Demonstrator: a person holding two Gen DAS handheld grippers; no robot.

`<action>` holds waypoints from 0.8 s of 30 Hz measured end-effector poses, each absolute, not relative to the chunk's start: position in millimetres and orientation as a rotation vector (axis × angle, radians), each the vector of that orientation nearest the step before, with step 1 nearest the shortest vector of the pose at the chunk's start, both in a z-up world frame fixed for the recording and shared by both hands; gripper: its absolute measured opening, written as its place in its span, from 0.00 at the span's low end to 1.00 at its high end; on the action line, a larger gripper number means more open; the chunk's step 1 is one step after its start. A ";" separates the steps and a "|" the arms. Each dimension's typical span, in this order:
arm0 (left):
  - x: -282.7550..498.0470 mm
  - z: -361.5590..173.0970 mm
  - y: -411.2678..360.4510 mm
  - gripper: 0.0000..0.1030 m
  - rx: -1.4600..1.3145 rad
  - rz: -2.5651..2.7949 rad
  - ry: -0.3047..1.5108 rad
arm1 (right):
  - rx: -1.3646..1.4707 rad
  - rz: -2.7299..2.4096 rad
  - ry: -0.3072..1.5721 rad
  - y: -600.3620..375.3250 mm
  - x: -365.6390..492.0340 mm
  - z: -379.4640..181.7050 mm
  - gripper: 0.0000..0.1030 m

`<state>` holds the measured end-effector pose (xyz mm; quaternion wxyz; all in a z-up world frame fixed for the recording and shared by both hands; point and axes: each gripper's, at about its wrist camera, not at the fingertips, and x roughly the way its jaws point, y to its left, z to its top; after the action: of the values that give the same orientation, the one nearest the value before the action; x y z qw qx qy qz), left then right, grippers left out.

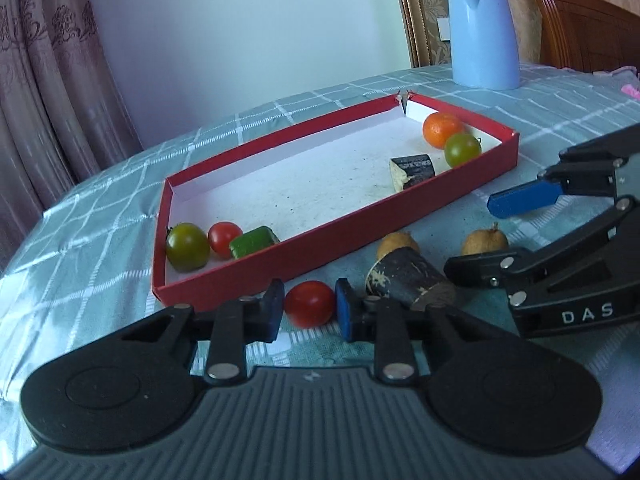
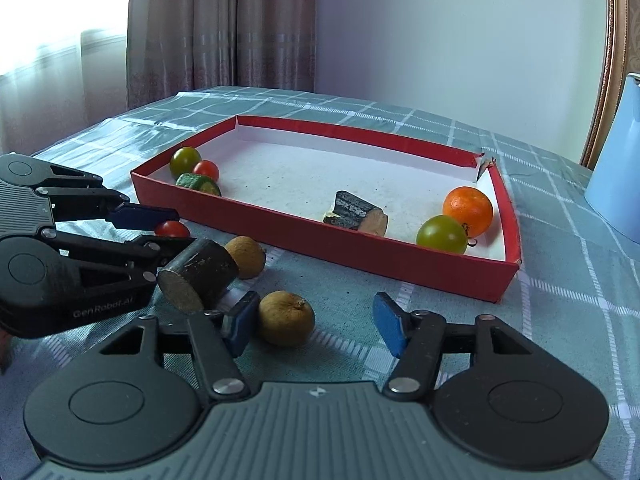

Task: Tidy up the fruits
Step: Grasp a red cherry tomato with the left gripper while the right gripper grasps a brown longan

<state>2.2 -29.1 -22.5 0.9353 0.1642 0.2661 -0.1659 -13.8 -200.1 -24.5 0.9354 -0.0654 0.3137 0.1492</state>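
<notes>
My left gripper is shut on a red cherry tomato that rests on the cloth just outside the red tray; the pads touch both its sides. The right wrist view shows that tomato between the left gripper's fingers. My right gripper stands open, with a brown round fruit beside its left pad and apart from its right one. A second brown fruit lies behind a dark cylinder block. In the tray lie an orange, two green tomatoes, a red tomato and two blocks.
A blue kettle stands on the checked cloth beyond the tray, with a wooden chair behind it. Curtains hang at the far left. The dark cylinder lies close between my two grippers.
</notes>
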 end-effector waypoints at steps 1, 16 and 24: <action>4.2 -22.3 -25.8 0.24 0.311 -0.346 0.552 | -0.133 0.305 0.642 -200.0 -13.8 -24.5 0.60; 7.8 -21.3 -18.4 0.30 0.238 -0.334 0.572 | -0.135 0.305 0.639 -199.9 -14.0 -24.7 0.60; 9.2 -20.9 -15.6 0.30 0.214 -0.336 0.581 | -0.137 0.310 0.628 -199.4 -17.0 -23.7 0.39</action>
<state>9.2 -15.6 -20.9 0.9387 0.1050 0.2843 -0.1645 -17.0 -199.4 -23.7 0.9370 -0.0668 0.3074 0.1520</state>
